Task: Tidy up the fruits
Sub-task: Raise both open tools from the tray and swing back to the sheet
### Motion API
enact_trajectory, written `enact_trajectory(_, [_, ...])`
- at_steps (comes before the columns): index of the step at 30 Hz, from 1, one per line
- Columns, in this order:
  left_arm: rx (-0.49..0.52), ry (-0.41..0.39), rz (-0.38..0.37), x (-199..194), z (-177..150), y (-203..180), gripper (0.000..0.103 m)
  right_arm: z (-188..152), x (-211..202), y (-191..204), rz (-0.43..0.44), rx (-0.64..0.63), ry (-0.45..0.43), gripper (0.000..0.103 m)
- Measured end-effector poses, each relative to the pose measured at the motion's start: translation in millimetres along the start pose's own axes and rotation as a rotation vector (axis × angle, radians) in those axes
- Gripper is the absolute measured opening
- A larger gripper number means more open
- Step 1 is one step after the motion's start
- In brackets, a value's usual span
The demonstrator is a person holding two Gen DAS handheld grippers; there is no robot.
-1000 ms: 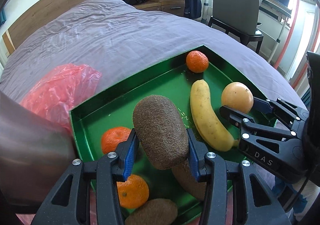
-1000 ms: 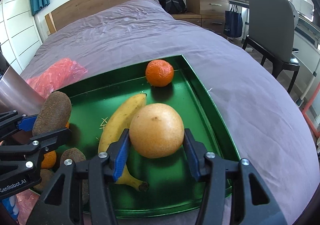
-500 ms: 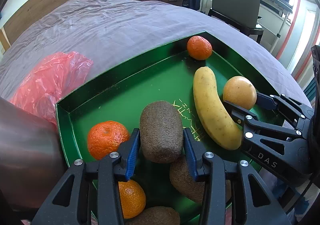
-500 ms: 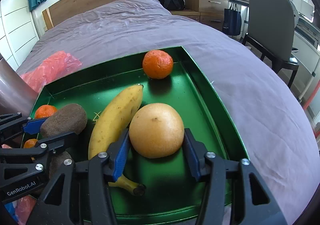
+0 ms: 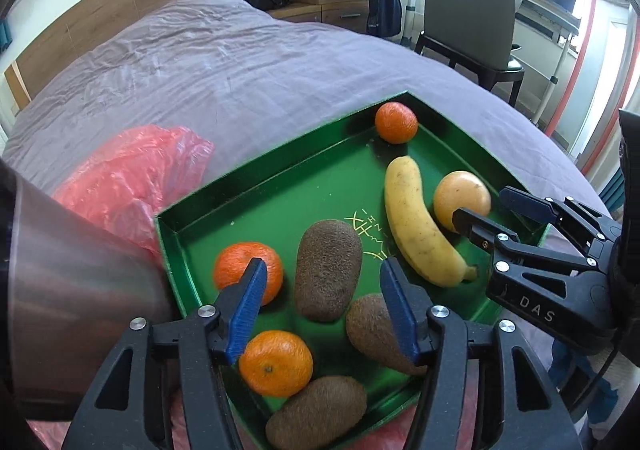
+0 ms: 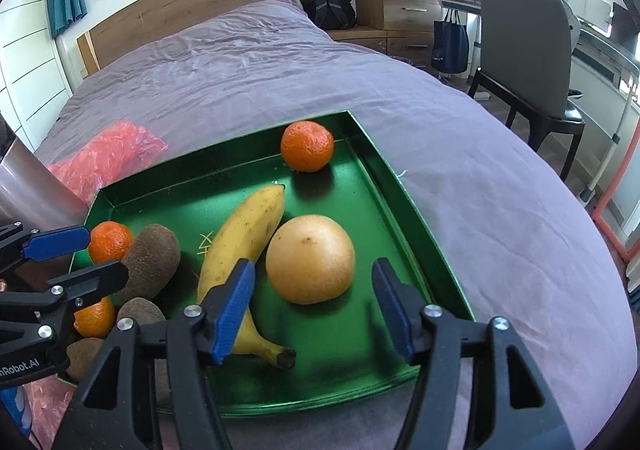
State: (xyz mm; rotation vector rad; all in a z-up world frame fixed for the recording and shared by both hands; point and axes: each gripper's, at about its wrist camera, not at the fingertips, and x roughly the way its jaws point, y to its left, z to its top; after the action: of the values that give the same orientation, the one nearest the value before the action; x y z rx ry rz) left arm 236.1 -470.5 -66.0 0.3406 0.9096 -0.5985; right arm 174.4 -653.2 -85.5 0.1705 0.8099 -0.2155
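Observation:
A green tray lies on the bed and holds the fruit. In the left wrist view a brown kiwi rests on the tray floor between the jaws of my left gripper, which are opening and stand clear of it. Two more kiwis and tangerines lie around it. In the right wrist view a large yellow-orange citrus fruit sits on the tray beside a banana. My right gripper is opening, its pads off the fruit. Another tangerine sits at the tray's far corner.
A red plastic bag lies on the purple bedsheet left of the tray. A shiny metal surface fills the left edge. Beyond the bed stand a chair, a wooden dresser and a black backpack.
Both grippers lowered their fruit onto the tray and spread their jaws. The kiwi and the large citrus fruit, gripped before, now lie free on the tray floor.

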Motion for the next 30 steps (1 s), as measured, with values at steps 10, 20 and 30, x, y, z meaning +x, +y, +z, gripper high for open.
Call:
enact_trajectory(10, [0.076, -0.102, -0.02, -69, -30, -11, 0.055, -12, -65, 12, -0.002, 0.026, -0.052, 0.085])
enact_trajectory(20, [0.045, -0.068, 0.005, -122, -94, -1, 0.055, -50, -120, 48, 0.037, 0.004, -0.044, 0.091])
enact_trajectory(30, [-0.074, -0.041, 0.081, -158, -156, 46, 0.058, -85, -158, 93, 0.081, -0.039, -0.035, 0.091])
